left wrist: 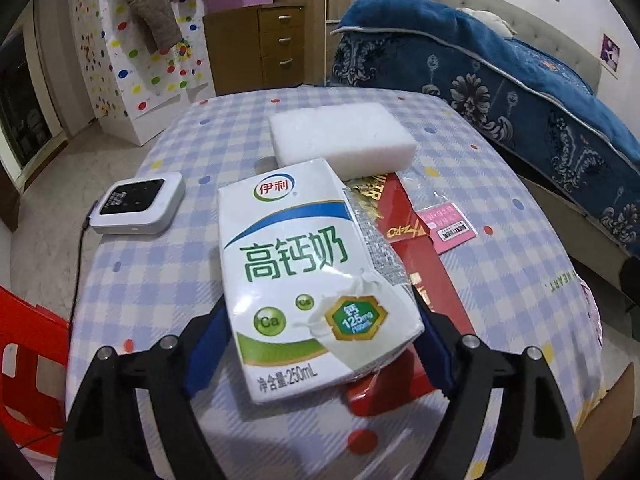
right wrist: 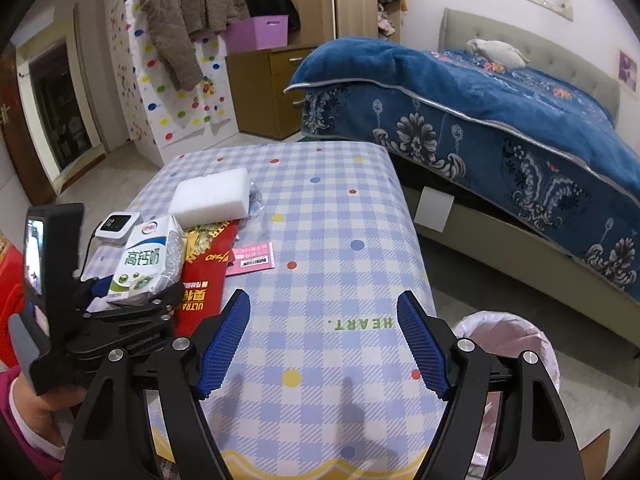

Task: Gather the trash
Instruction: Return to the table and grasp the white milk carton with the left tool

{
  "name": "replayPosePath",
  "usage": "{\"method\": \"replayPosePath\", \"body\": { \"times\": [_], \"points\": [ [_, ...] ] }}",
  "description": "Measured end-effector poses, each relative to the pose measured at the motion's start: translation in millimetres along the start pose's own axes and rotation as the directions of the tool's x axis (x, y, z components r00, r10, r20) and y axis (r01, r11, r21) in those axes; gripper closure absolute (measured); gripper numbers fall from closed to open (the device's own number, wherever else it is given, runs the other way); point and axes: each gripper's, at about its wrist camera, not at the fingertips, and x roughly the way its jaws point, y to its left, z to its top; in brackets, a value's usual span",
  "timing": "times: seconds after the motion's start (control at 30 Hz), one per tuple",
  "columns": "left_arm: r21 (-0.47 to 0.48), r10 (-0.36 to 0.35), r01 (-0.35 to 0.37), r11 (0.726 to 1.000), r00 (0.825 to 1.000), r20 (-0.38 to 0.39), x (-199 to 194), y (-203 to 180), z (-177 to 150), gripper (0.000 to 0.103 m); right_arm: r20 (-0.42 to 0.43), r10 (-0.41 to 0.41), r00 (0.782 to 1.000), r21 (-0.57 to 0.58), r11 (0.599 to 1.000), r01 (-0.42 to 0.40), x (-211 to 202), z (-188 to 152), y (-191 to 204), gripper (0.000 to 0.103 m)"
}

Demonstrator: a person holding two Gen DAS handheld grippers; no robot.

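The milk carton (left wrist: 304, 272), light, stiff-sided yet crushable, sat between the left gripper (left wrist: 320, 344)'s wide jaws at its base, at six o'clock; right gripper (right wrist: 324, 344) gaped empty.

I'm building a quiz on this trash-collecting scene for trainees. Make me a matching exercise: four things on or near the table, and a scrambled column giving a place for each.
Things:
1. milk carton
2. white foam block
3. pink card
4. lined bin

Places:
A. on the floor past the table's right edge, in the right wrist view
B. between the left gripper's blue pads
C. at the far end of the items, beyond the carton
D. flat on the checked cloth, right of the red packet

Pairs: 1-B, 2-C, 3-D, 4-A
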Motion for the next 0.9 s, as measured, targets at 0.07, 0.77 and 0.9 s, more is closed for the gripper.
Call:
{"method": "replayPosePath", "body": {
  "times": [0.07, 0.77, 0.9],
  "points": [
    [0.011, -0.003, 0.003, 1.0, 0.999, 0.036, -13, 5, -2, 0.024, 0.001, 0.008, 1.0, -0.009, 1.0, -0.008, -1, 1, 3, 0.027],
    [-0.068, 0.044, -0.034, 0.997, 0.987, 0.152, -47, 90, 30, 0.024, -0.044, 0.17, 0.984, -0.221, 0.959, -0.176, 84, 61, 85, 0.049],
    [-0.053, 0.048, -0.041, 0.998, 0.989, 0.137, -30, 89, 37, 0.024, -0.061, 0.188, 0.98, -0.244, 0.949, -0.198, 111, 67, 86, 0.03]
  ]
}}
